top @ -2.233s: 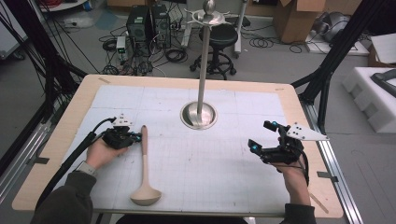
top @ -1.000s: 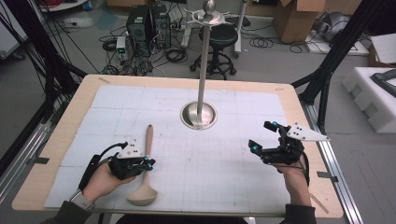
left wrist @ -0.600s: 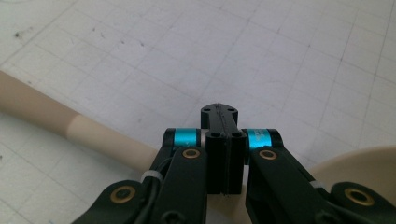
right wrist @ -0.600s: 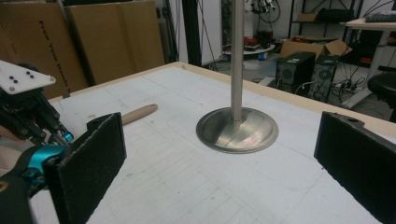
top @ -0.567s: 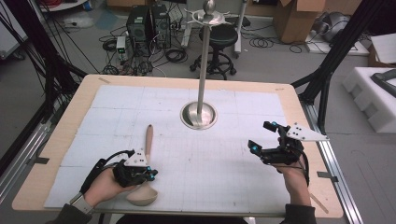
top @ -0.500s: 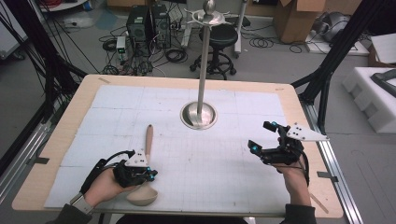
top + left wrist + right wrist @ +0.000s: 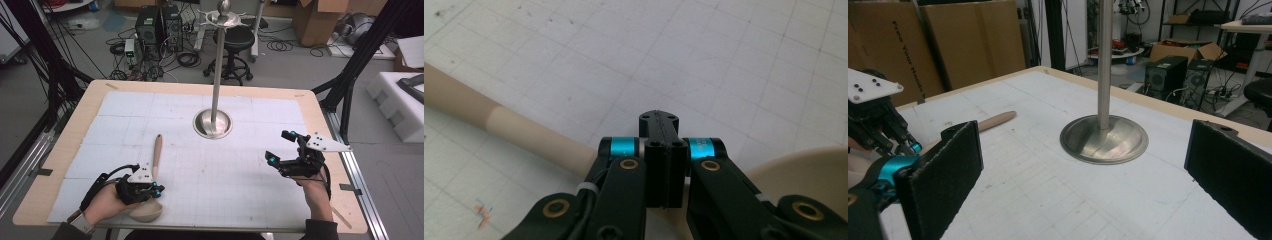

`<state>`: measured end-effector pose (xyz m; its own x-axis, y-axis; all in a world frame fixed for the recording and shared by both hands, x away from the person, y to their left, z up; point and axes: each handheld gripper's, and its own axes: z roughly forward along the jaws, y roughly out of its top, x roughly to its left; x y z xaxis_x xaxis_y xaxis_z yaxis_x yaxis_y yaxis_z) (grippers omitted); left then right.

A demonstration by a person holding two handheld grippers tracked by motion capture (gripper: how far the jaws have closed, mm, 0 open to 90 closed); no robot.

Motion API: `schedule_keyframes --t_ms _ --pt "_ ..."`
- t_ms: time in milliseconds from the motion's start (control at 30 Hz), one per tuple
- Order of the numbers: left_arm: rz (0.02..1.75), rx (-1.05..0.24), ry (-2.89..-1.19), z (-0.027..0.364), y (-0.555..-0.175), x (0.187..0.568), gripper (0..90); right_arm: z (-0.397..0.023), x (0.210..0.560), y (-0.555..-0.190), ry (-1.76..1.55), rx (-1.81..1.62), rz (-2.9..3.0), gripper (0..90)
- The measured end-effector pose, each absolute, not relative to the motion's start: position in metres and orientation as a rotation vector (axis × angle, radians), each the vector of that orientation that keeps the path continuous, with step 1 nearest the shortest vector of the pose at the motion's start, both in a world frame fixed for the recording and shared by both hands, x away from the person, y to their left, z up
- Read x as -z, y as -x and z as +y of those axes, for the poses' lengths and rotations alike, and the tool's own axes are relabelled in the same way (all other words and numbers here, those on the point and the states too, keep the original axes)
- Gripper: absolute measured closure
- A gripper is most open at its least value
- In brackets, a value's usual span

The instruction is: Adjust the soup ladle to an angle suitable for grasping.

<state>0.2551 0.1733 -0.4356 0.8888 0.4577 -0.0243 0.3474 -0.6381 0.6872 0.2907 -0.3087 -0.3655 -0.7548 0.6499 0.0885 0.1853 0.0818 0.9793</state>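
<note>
Left gripper (image 7: 156,189) jaws pressed together over the wooden spoon (image 7: 154,165) neck near the table's front-left — grasp step, likely; right gripper (image 7: 280,147) wide open, idle — next calls for a level lift.

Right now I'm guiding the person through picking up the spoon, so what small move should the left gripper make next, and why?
Probably open it first. The left gripper sits over the spoon where handle meets bowl, but in the left gripper view its jaws are pressed together above the handle, gripping nothing. Spread them, then lower them either side of the handle. The right gripper is open and away from it.
</note>
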Motion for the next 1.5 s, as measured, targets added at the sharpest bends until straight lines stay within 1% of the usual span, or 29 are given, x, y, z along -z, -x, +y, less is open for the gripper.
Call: schedule_keyframes --t_ms 200,667,1000,1133,1233,1367,1500 --pt "0.584 -0.198 -2.343 0.185 -0.255 0.433 90.0 -0.309 0.366 -0.29 -0.831 -1.713 1.994 1.2" --pt "0.671 -0.223 -2.371 0.229 -0.256 0.431 90.0 -0.306 0.368 -0.291 -0.827 -1.701 2.013 1.2" --pt "0.641 -0.219 -2.41 0.251 -0.261 0.429 90.0 -0.305 0.368 -0.291 -0.831 -1.695 2.017 1.2" --pt "0.647 -0.214 -2.407 0.251 -0.262 0.429 90.0 -0.304 0.368 -0.291 -0.831 -1.695 2.019 1.2" --pt "0.666 -0.187 -2.389 0.253 -0.264 0.428 90.0 -0.304 0.368 -0.291 -0.83 -1.692 2.017 1.2" --pt "0.702 -0.262 -2.321 0.258 -0.272 0.417 89.9 -0.304 0.368 -0.291 -0.831 -1.697 2.013 1.2" --pt "0.759 -0.295 -2.242 0.259 -0.288 0.401 89.9 -0.305 0.368 -0.291 -0.833 -1.7 2.009 1.2"
